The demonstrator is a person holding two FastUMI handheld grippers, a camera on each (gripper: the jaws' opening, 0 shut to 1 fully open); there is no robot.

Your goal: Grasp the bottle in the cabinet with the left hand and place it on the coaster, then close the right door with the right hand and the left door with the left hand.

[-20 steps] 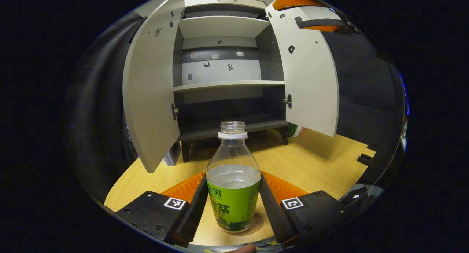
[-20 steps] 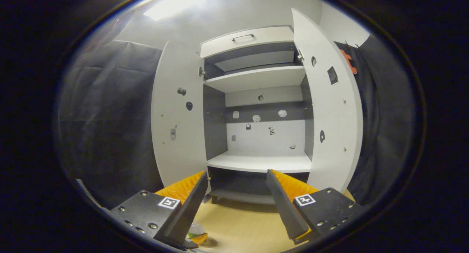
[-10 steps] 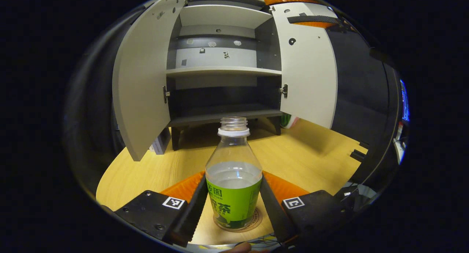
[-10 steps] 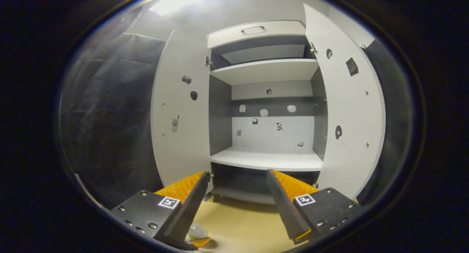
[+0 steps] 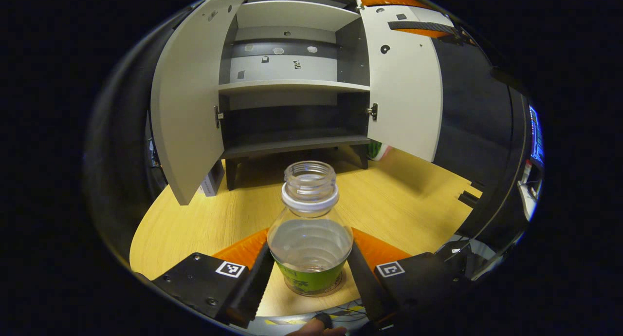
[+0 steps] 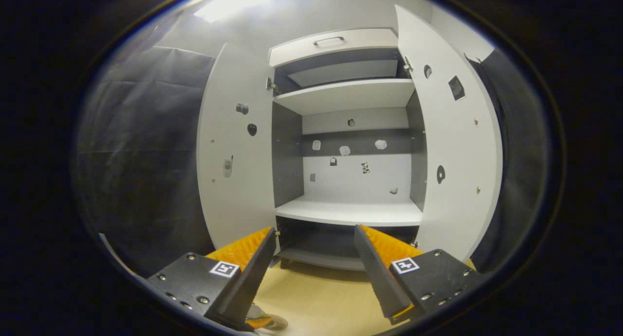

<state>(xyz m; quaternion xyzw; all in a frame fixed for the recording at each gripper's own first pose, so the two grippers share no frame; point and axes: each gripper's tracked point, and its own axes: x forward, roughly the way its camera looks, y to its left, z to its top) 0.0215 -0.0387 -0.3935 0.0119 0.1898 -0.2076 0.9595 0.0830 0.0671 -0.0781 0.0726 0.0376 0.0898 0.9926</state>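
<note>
The clear plastic bottle with a green label and no cap [image 5: 310, 229] stands upright on the round brown coaster [image 5: 340, 286], whose rim shows under its base in the left gripper view. The left gripper [image 5: 309, 277] brackets the bottle low on the label; its fingers sit close along both sides, but whether they press or have just let go I cannot tell. Judged from this, the placing step is done or nearly so: the bottle bears on the coaster, and the fingers flank it so it stays upright through release. The right gripper [image 6: 311, 272] hangs with its jaws wide apart and holds nothing, pointed at the open grey-and-white cabinet [image 6: 348, 131], likely staged for the door step. Both doors stand swung out: the white right door [image 6: 455, 151] and the white left door [image 6: 236, 156], each with small marks and fittings on its inner face. The shelves [image 6: 350, 212] show no bottle. The cabinet stands on short dark legs on a light wooden tabletop [image 5: 204, 224], well behind the bottle. Dark cloth [image 6: 141, 146] hangs around the booth. A fingertip of the person [image 5: 316, 330] shows at the lower edge of the left gripper view.
</note>
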